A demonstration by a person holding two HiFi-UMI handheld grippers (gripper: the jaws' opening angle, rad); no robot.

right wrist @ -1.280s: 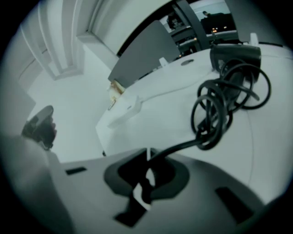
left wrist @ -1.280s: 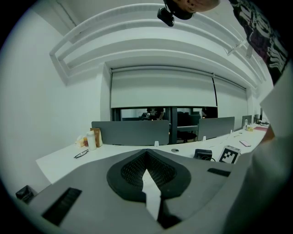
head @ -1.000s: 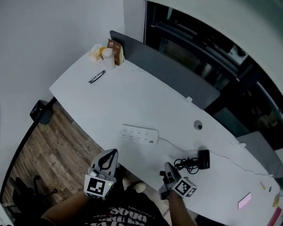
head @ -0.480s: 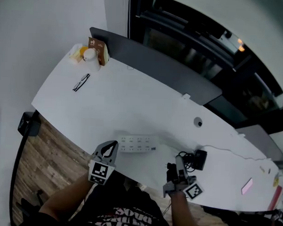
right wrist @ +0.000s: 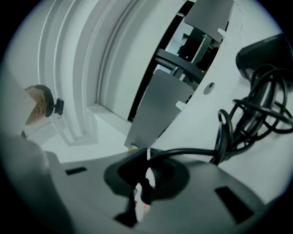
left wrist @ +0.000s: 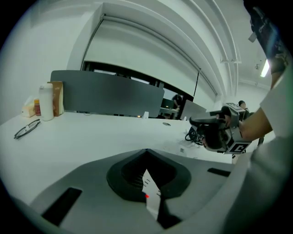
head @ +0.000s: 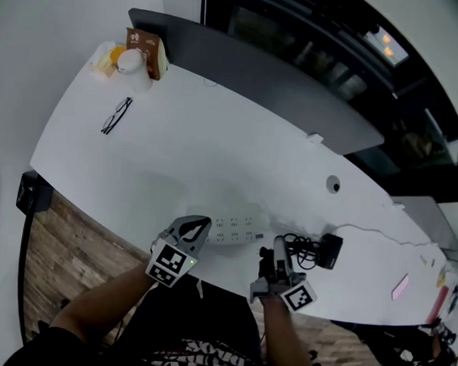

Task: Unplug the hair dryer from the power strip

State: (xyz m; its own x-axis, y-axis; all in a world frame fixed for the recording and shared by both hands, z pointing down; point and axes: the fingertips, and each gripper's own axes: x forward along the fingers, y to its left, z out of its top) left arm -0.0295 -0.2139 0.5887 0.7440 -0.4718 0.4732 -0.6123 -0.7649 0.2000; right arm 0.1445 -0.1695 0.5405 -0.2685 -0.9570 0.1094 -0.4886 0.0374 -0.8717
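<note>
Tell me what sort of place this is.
Probably an office or lab workspace: a long white desk backed by a grey divider panel, with a power strip and a pair of glasses lying on it.

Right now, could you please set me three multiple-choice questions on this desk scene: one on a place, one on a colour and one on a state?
1. Where do the glasses lie?
A. Beside the hair dryer
B. On the table, toward the end where the bottle stands
C. On the floor

2. What colour is the power strip?
A. White
B. Black
C. Red

3. How does the right gripper stand?
A. Wide open and empty
B. Shut on the black cord
C. Shut on the glasses

Answers:
1. B: the head view shows them on the white top, close to the bottle.
2. A: its housing is as pale as the table.
3. B: the right gripper view shows the cord running in between closed jaws.
</note>
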